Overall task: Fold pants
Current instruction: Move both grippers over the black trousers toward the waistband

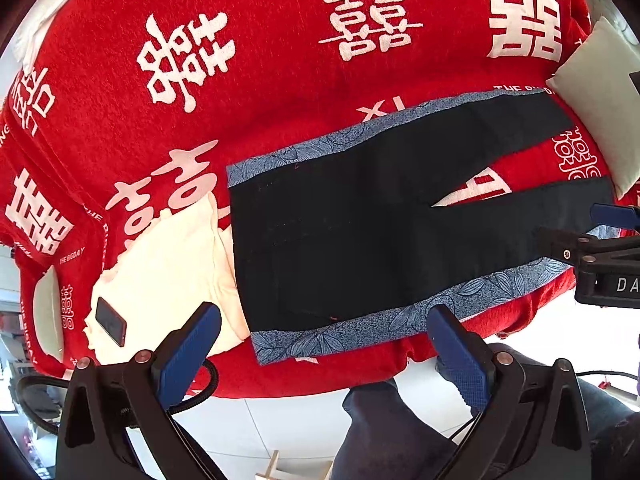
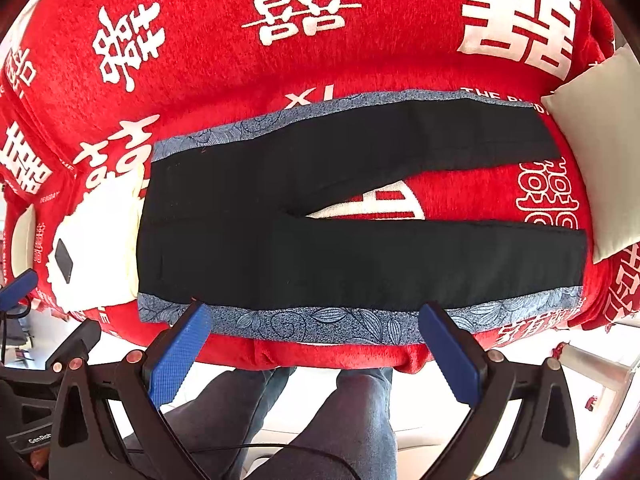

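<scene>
Left wrist view: your left gripper (image 1: 320, 360) hangs with its blue fingers spread wide and nothing between them, just short of the near edge of the bed (image 1: 280, 80). From the left, a dark phone (image 1: 111, 321) lies on a cream cloth (image 1: 168, 272). Beside it, touching the cloth, the black pants (image 1: 340, 240) lie flat on the red blanket with white characters, waistband to the left, both legs running right and parting in a narrow V. Blue patterned strips border the pants along the far and near sides. A pale pillow (image 1: 600, 96) sits at the far right by the leg ends.

In the right wrist view, your right gripper (image 2: 316, 344) is likewise released, its fingers wide apart and empty, poised over the near patterned strip (image 2: 320, 324) of the pants (image 2: 320, 256). Your legs in blue jeans (image 2: 360, 412) stand below the bed edge.
</scene>
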Available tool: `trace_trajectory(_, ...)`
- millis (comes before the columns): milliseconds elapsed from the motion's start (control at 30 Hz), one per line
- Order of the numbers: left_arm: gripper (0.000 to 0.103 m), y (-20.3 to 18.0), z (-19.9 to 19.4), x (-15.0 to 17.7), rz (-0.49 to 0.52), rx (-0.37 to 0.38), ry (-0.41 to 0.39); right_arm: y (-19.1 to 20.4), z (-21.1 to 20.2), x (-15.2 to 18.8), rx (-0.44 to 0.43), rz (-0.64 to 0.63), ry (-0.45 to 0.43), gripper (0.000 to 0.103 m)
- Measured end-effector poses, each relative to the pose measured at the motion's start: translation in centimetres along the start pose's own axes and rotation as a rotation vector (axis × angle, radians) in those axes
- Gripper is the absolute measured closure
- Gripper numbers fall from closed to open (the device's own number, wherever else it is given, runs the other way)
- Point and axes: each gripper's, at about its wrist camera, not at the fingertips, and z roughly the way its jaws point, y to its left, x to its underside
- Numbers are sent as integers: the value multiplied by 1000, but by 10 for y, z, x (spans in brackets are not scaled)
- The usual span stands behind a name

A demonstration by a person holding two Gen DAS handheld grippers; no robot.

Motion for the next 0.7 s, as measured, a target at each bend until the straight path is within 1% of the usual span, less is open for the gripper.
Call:
trace_trajectory(200,0,-1,-3,-2,-19,-1,-4,-7,-2,-2,-10,-7,-12,0)
trace_trajectory(367,0,0,-8,0,-61,3,-29,-18,-7,-3,-30,3,-26,0)
trace_trajectory(467,0,-2,-8,2,-92,-1,-25,-27,-9,-2,-43,8,-25,0)
trace_trajectory(533,0,-3,-8,5,-130,2,-18,-32,-9,-1,-47,2,-17,0)
trace_trajectory(700,0,-9,0,19,-262,30,23,-47,-6,4,-38,-41,9,0)
